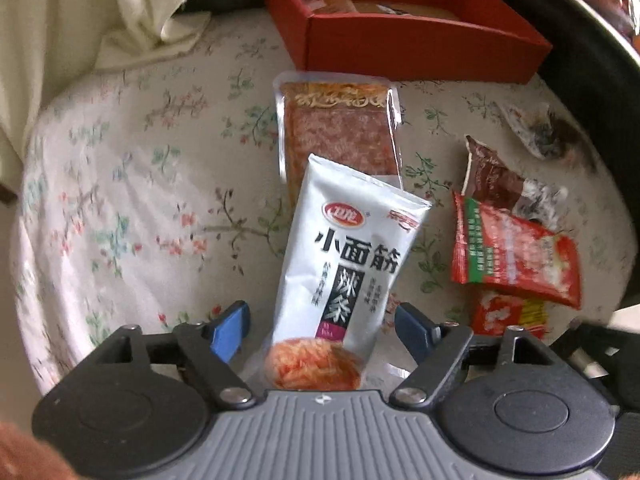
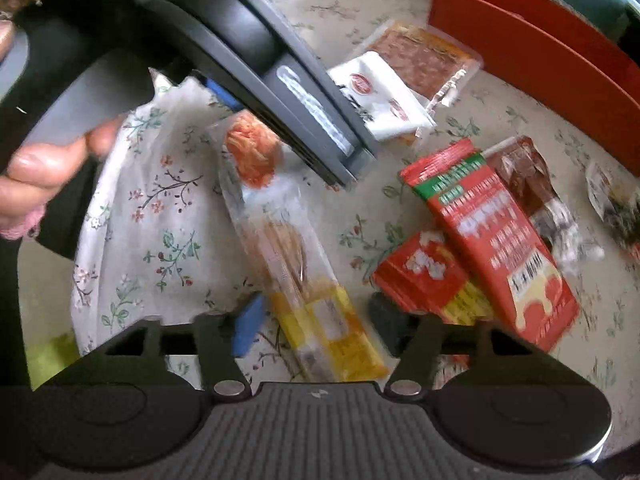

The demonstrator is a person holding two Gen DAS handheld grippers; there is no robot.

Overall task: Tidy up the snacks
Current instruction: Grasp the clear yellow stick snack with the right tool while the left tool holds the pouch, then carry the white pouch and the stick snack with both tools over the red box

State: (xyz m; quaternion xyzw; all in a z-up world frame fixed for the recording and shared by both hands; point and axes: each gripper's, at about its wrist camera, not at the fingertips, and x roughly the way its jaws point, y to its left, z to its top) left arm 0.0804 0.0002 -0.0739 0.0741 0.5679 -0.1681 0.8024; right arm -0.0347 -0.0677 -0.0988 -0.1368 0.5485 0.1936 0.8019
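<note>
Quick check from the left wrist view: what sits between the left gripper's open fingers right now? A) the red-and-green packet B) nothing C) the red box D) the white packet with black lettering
D: the white packet lies with its lower end between the blue pads of the open left gripper, while the red-and-green packet lies off to the right.

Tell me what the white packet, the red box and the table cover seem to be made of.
White packet: glossy plastic film, probably; it shines and creases.
Red box: matte cardboard, apparently; thin, stiff, straight walls.
Table cover: floral woven cloth, seemingly; soft folds, no glare.
</note>
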